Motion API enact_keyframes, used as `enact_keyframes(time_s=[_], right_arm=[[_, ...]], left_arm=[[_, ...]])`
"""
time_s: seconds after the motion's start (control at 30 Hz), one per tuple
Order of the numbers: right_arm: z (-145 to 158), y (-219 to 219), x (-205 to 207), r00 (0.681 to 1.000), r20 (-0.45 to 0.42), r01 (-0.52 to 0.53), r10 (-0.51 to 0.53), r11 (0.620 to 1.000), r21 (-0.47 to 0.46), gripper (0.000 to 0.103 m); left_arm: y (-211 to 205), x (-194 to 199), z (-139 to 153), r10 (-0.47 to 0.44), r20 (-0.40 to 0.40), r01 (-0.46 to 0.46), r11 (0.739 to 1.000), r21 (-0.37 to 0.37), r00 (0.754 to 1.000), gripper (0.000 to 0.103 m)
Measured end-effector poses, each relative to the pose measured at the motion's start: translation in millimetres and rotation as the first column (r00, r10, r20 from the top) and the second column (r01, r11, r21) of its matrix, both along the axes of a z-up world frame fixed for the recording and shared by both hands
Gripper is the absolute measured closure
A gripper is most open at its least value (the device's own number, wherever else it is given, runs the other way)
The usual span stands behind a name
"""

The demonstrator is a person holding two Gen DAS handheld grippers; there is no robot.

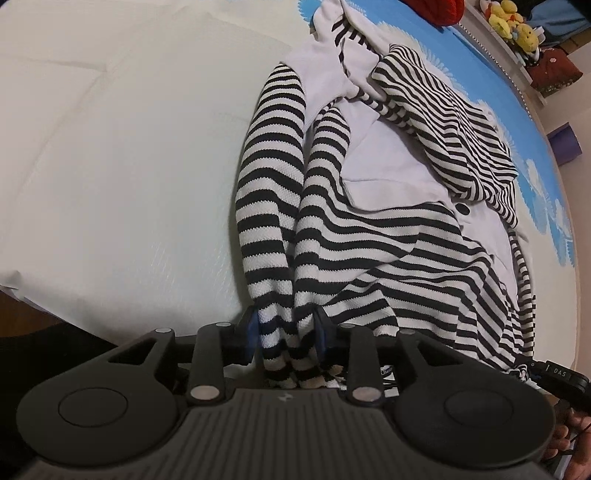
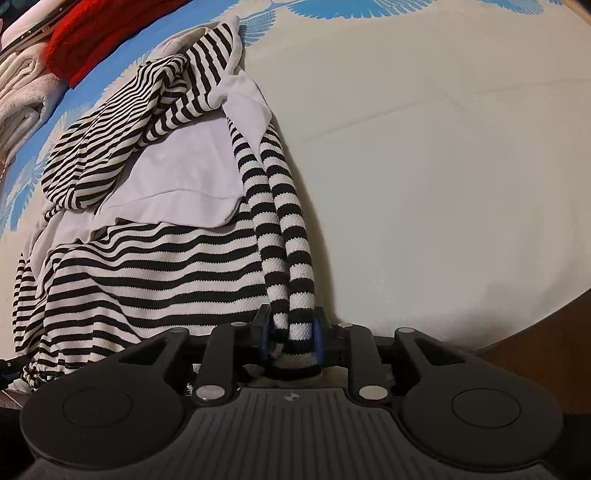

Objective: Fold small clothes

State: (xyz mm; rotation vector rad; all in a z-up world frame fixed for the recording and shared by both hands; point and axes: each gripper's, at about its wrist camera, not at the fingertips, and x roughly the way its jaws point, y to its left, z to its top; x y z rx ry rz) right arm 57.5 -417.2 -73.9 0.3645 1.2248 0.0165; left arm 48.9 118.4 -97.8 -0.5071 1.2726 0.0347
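Left gripper (image 1: 286, 334), pointing steeply down, has bunched striped fabric of the black-and-white striped garment (image 1: 388, 258) between its blue-padded fingers (image 1: 253, 328); two rolled folds of cloth run from the jaws away over the bed. Whether the pads press on the cloth or stand just clear of it cannot be told. Right gripper (image 2: 290, 336) likewise straddles a doubled, rope-like striped fold (image 2: 284, 229) of the same garment (image 2: 147, 258), with the cloth filling the gap between its fingers (image 2: 317, 338); the grip itself is not certain. Garment lies crumpled on the cream bedsheet (image 1: 110, 166), its pale lining (image 2: 184, 177) turned outward across the middle and a dark button (image 1: 463, 210) showing beside that lining. Beyond the garment the sheet bears a blue printed pattern (image 2: 354, 9). Further beyond lie a red knitted item (image 2: 96, 33) and a folded pale towel (image 2: 22, 96). Yellow plush toys (image 1: 511, 26) sit on a ledge past the bed's edge.
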Motion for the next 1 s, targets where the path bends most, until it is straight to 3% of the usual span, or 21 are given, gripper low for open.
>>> enact_keyframes(time_s=[0.8, 1.0], right_arm=[[-2.6, 6.7, 2.3, 0.999, -0.001, -0.051, 0.051, 0.998, -0.044, 0.078], [-2.0, 8.6, 2.1, 0.998, 0.011, -0.065, 0.065, 0.997, -0.039, 0.092]], left_arm=[[-3.6, 2.0, -6.4, -0.013, -0.024, 0.013, 1.0, 0.027, 1.0, 0.062], [-6.4, 3.1, -9.9, -0.031, -0.024, 0.032, 0.999, 0.037, 0.999, 0.063]])
